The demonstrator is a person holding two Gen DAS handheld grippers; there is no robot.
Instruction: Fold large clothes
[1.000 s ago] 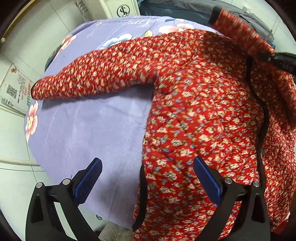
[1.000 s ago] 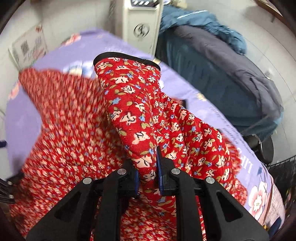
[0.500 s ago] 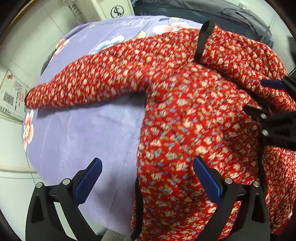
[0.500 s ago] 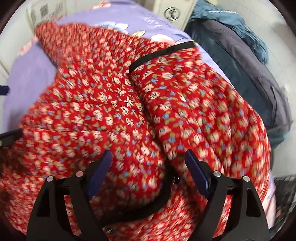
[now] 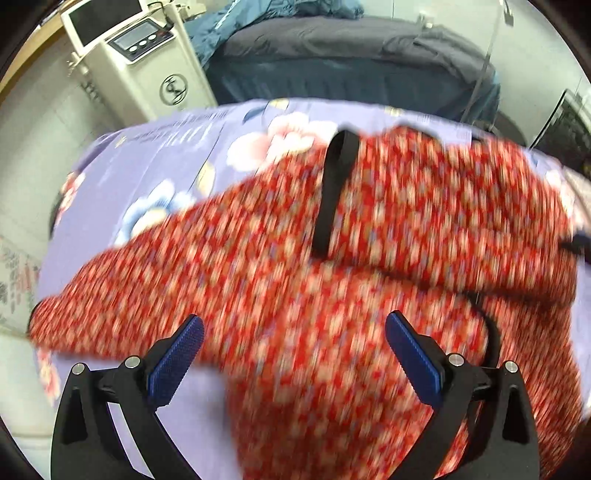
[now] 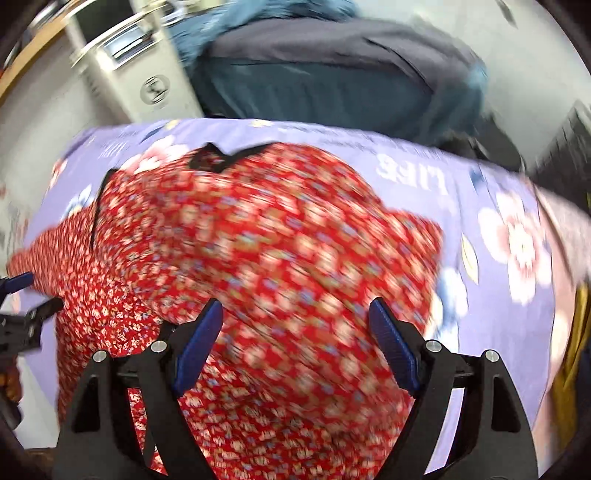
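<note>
The right claw (image 6: 295, 332), clamped on the sleeve a second ago, has let go and now gapes over the red floral jacket (image 6: 258, 258). The left claw (image 5: 293, 350) also gapes, empty, above it. Ahead: lilac flowered bench cover (image 5: 166, 155), white appliance (image 5: 140, 62), dark bed (image 5: 351, 74).

- A lilac floral sheet (image 5: 173, 155) covers the bench, printed with pink and pale blue flowers; white lettering (image 6: 410, 175) sits toward 1 o'clock in the right wrist view.
- A white appliance (image 5: 147, 62) with a small display and a round logo stands at 11 o'clock.
- Dark navy bedding (image 5: 351, 70) lies at 12 o'clock, with teal fabric (image 6: 207, 29) bunched beside it.
- Something mustard-yellow (image 6: 574, 350) shows at 4 o'clock, blurred.
</note>
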